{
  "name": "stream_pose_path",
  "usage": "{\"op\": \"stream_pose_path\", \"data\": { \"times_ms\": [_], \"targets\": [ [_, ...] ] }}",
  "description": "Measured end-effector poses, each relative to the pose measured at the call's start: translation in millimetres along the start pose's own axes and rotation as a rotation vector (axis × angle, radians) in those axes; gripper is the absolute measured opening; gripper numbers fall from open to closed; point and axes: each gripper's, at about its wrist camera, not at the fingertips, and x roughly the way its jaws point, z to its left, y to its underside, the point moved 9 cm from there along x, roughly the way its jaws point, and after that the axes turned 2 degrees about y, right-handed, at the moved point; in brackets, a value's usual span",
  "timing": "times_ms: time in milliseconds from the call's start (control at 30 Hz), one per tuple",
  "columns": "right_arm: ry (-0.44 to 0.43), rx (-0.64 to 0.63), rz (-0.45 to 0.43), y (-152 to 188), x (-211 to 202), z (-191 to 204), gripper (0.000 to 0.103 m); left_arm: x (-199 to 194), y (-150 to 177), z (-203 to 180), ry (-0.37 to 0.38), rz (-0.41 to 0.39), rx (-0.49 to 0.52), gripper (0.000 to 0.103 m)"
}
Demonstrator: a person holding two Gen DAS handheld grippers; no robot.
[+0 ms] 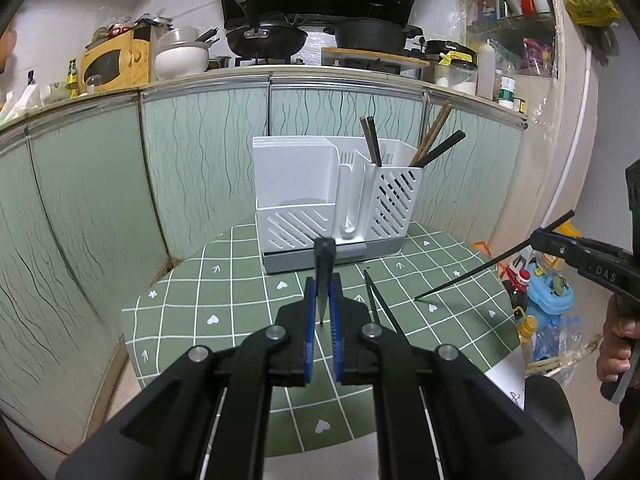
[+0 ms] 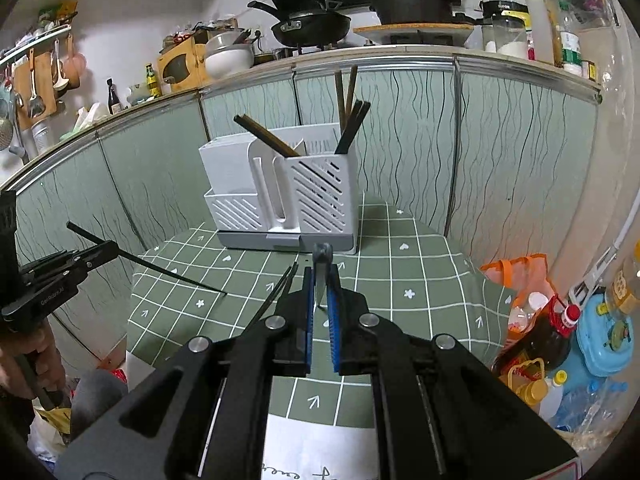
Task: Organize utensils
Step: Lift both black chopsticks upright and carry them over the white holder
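My left gripper [image 1: 323, 280] is shut on a black chopstick [image 1: 324, 252] that stands up between the blue pads, seen nearly end-on. My right gripper [image 2: 320, 276] is likewise shut on a black chopstick [image 2: 322, 256]. Each wrist view also shows the other gripper from the side. There the right gripper [image 1: 538, 236] and the left gripper [image 2: 114, 246] hold their sticks slanted, with the tips low over the cloth. A pair of dark chopsticks [image 1: 380, 304] [image 2: 276, 296] lies on the table. The white utensil holder [image 1: 336, 196] [image 2: 280, 196] stands behind, with several chopsticks [image 1: 424, 148] in its right compartment.
The round table has a green checked cloth [image 1: 240, 280] and stands against green cabinet doors. Bottles [image 2: 552, 332] and a blue toy [image 2: 604, 340] crowd the floor at the right. A person's hand [image 1: 616, 344] grips the right handle. Paper [image 2: 320, 452] lies at the table's near edge.
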Motion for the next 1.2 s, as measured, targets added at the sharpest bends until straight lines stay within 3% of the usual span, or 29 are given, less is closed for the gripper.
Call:
{"op": "stream_pose_path", "data": {
  "times_ms": [267,1200],
  "targets": [
    [-0.006,-0.021,0.006,-17,5,0,0.006,4,-23,-8,0.037,0.003,0.045,0.008],
    [-0.046,-0.091,-0.06,-156,-30,0,0.006,12,-160,-51,0.181,-0.05,0.087,0.008]
  ]
}}
